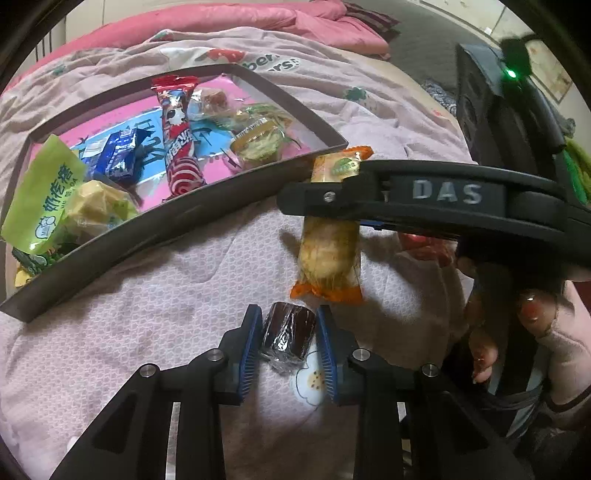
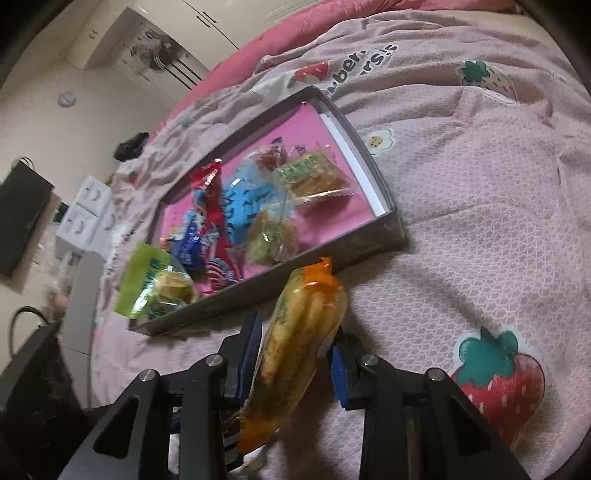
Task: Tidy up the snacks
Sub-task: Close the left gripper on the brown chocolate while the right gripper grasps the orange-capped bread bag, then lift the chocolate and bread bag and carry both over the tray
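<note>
Left wrist view: one brown snack (image 1: 288,338), one orange-ended packet (image 1: 330,254).

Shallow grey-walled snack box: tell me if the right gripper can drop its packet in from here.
Probably yes. The right gripper, shut on the orange-ended clear packet, sits beside the shallow grey-walled snack box; nothing blocks its low near wall.

Left gripper (image 1: 284,338) and right gripper (image 2: 295,354), fingers clamped, angled downward.

Bedroom, pink bedspread (image 2: 480,229), wardrobe (image 2: 207,22)
</note>
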`<state>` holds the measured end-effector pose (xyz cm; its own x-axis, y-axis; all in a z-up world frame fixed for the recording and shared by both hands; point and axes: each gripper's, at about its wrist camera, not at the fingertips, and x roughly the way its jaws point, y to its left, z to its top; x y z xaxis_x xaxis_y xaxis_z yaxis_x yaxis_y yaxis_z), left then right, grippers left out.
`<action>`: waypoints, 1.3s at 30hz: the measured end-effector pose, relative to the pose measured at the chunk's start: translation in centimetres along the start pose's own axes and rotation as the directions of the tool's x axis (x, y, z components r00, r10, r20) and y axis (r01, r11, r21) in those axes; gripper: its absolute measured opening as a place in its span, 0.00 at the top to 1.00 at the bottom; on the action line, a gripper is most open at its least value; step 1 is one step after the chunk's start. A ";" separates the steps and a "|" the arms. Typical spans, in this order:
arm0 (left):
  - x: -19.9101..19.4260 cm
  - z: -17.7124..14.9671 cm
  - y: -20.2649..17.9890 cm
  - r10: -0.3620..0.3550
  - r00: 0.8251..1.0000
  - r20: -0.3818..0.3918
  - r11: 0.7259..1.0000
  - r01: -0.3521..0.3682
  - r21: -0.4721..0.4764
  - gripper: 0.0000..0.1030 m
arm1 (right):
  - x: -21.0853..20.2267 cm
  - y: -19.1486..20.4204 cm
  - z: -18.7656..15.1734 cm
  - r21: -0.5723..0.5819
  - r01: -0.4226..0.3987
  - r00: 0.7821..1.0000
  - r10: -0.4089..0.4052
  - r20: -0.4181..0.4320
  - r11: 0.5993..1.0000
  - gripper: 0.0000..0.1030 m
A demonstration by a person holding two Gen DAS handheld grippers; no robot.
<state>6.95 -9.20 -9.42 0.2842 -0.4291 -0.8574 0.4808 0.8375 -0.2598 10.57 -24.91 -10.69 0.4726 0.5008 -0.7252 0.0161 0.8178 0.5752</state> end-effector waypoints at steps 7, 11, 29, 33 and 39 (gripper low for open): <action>-1.6 0.3 0.9 0.007 0.999 0.046 0.999 -0.005 -0.035 0.71 | -1.1 0.5 0.6 -0.020 -0.056 0.998 0.057 0.038 0.998 0.75; -2.4 0.5 1.3 0.013 0.997 0.073 0.998 -0.009 -0.054 0.76 | -1.2 0.8 0.7 -0.040 -0.059 0.997 0.061 0.040 0.997 0.76; -1.7 -0.1 1.3 -0.047 0.998 0.035 0.998 0.049 -0.041 0.77 | 0.1 1.5 0.4 -0.099 -0.051 0.999 0.050 -0.013 0.994 0.76; -0.8 -0.1 1.2 -0.050 0.999 0.007 0.998 0.050 -0.048 0.62 | 1.5 1.3 0.0 -0.074 -0.079 0.995 0.073 -0.074 0.994 0.76; 0.7 -0.2 1.4 -0.016 1.000 -0.021 0.998 0.015 -0.065 0.72 | 2.3 1.4 -0.1 -0.096 -0.053 0.996 0.045 -0.082 0.994 0.78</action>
<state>7.67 -8.29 -10.43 0.2593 -0.4355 -0.8620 0.4303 0.8512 -0.3006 11.61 -22.58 -11.58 0.3989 0.5590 -0.7269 -0.0938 0.8134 0.5741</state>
